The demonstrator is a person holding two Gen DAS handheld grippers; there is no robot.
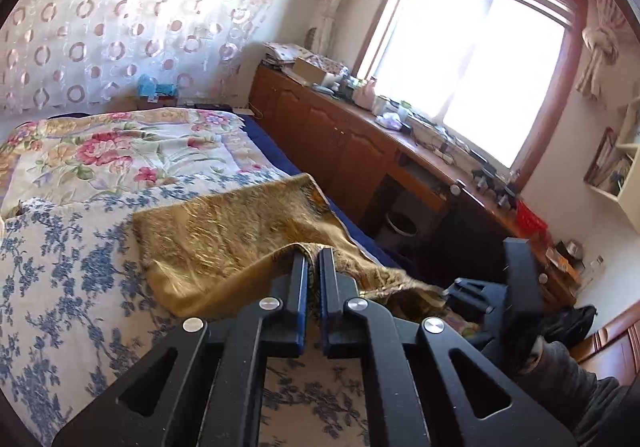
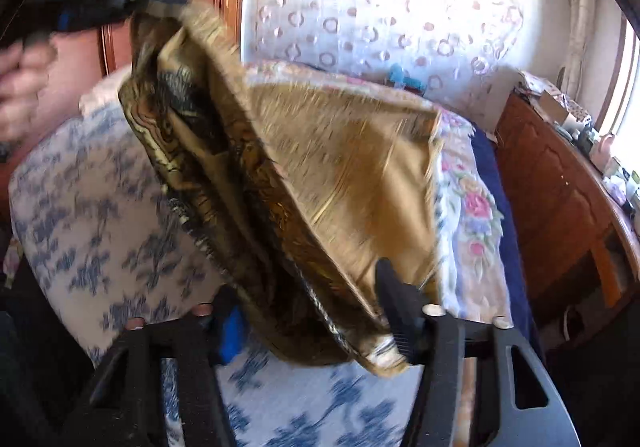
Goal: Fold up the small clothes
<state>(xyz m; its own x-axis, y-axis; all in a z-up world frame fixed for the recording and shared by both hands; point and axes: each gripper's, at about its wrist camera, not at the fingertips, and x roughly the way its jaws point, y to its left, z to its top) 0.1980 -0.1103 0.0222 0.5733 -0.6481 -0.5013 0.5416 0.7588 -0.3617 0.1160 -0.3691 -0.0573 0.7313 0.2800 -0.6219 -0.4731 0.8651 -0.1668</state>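
One gold patterned cloth (image 1: 240, 239) hangs partly lifted over the bed (image 1: 60, 267). The left gripper (image 1: 313, 259) pinches its edge tight; the right gripper (image 2: 316, 307) has its two fingers apart around the lower hem. With only one firm hold, the cloth could slip and bunch. Two grippers, one cloth, one bed.

Daylight floods in from the window (image 1: 476, 59), blown out to pure white glare. Left wrist view sharp; the right wrist view is heavily motion-blurred, especially the gold cloth (image 2: 320, 167). Strong fisheye bending, dark vignette at the corners of both.
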